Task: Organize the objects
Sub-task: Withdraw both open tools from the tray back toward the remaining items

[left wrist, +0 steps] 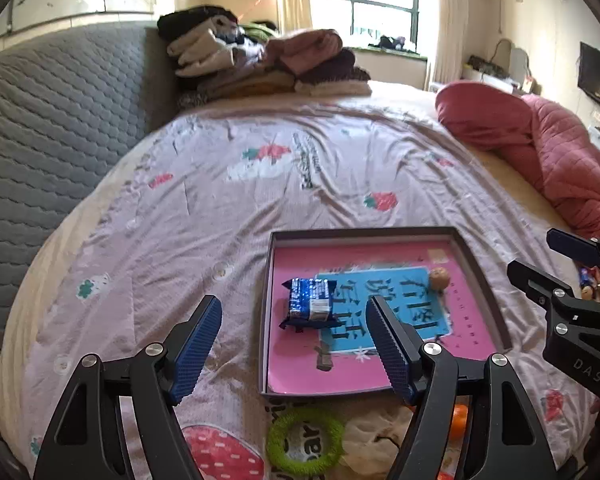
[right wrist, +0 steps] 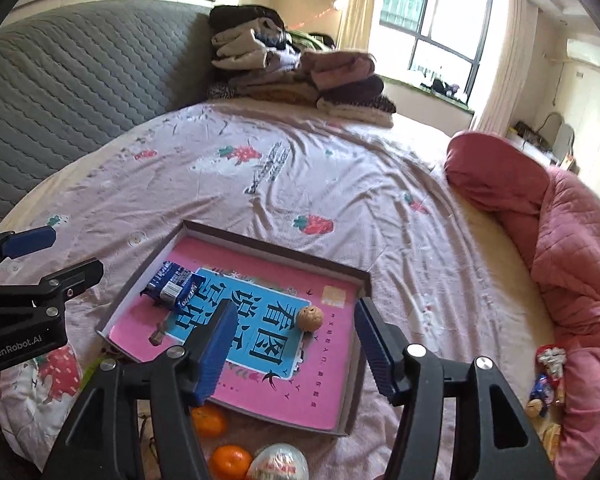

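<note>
Tray: the shallow box tray [right wrist: 360, 280] sits on the bed [right wrist: 340, 168], pink printed sheet inside, already holding a blue snack packet [right wrist: 174, 285] at its 10 o'clock corner and a walnut [right wrist: 310, 319] near the middle.
Loose things: two oranges [right wrist: 230, 460] and a wrapped round sweet [right wrist: 278, 468] lie just off the tray's near edge, at 6 o'clock from the right gripper; a green ring toy [left wrist: 304, 442] lies at 6 o'clock from the left gripper.
Key relation: the oranges sit right under the right gripper's left finger, so this hand looks nearer, and the reach is down and back, not forward.
Right gripper [right wrist: 292, 344]: spread wide, nothing between the pads, hovering over the tray's near half, pointing toward 12 o'clock.
Left gripper [left wrist: 294, 344]: also spread and empty, straddling the tray's left wall, tilted slightly down.
Far right: a few small wrapped items [right wrist: 548, 376] lie at 3 o'clock by the pink quilt [right wrist: 572, 260]; too blurred to name, possibly sweets.
</note>
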Demonstrator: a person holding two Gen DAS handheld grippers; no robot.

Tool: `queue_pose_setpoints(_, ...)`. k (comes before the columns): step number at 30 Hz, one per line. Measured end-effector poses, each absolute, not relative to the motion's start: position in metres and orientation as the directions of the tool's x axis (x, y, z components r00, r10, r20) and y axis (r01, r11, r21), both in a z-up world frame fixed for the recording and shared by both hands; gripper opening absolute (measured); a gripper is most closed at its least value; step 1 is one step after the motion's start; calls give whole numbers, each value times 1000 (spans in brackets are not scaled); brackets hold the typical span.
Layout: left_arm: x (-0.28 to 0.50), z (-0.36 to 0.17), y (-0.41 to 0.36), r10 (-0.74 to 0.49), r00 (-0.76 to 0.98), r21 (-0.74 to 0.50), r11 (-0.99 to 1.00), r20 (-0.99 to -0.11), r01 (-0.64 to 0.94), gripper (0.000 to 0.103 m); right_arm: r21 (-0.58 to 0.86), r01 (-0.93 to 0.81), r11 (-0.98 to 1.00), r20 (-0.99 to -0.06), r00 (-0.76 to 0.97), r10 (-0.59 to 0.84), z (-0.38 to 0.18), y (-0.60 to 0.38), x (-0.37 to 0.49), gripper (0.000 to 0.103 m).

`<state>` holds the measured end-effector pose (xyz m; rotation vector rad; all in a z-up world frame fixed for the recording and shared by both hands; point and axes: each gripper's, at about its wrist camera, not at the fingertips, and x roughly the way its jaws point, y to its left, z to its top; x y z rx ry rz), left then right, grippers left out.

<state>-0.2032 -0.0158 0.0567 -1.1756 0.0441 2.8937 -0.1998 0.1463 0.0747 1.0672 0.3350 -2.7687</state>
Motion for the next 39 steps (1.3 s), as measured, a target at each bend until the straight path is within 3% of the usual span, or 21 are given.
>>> queue_pose_setpoints(19, -127, 122, -7, 18, -804, 24, -999, -595, -40, 76, -70, 231, -970, -556, -817, -155, 140, 152, -115, 61)
queue_pose_setpoints(29, -85, 124, -17, 89, -817, -49, -996, -570, -75, 76, -84, 241, -967, -481, -859, -172, 150, 145, -66, 67)
queue_pose_setpoints(33, -71, 122, -22, 73, -830, -43, -997, -552, -59, 76, -100, 254, -962, -474, -862, -178, 150, 136, -52, 68)
queue_pose_setpoints(36, -66, 119, -25, 79, -828, -56, -997, -555, -57, 76, -21, 305, -952, -489, -834, -256, 149, 135, -47, 68)
queue_pose_setpoints(39, -63, 114, -26, 95, -818, -68, -995, -567, -68, 76, -60, 299, -952, -482, -844, -235, 147, 127, -37, 68)
